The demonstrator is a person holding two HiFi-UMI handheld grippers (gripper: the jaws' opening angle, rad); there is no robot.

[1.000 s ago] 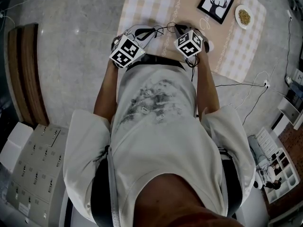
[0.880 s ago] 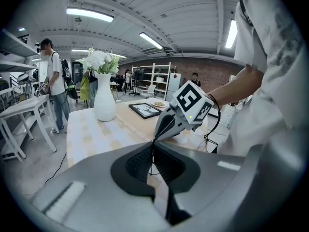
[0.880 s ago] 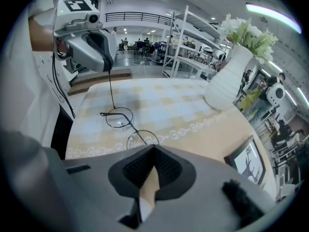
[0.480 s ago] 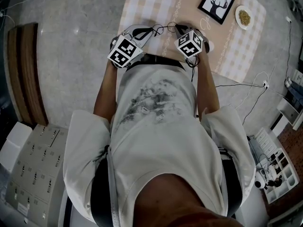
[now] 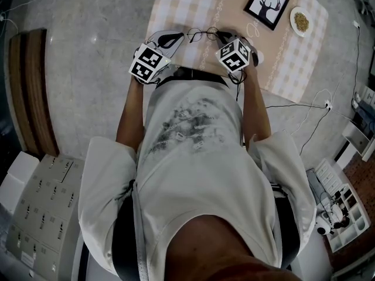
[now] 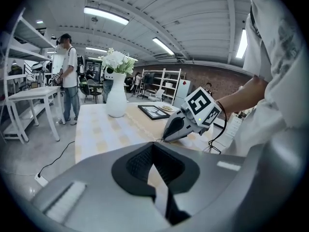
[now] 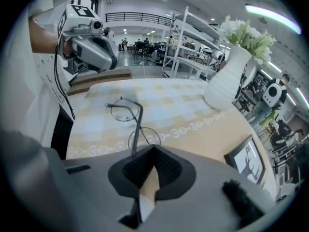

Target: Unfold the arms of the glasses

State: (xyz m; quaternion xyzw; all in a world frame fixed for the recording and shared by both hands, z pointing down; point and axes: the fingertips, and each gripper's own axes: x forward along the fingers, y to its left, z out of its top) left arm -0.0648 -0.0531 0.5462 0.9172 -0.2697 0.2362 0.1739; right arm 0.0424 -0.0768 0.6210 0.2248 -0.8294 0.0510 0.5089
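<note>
The thin, dark wire-framed glasses with two round clear lenses are tilted over the beige checked cloth surface, near the edge closest to the person. One slim arm runs straight down into the right tongs, which are clamped on it. The other arm juts out from the far lens, and whether the frame touches the cloth cannot be told.

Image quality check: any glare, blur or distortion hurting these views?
Head view: strong fisheye, dark corners, glasses tiny and thin. Left gripper view: ceiling lights blown out, near foreground soft. Right gripper view: glasses fairly sharp, straight lines bend toward the edges.
</note>
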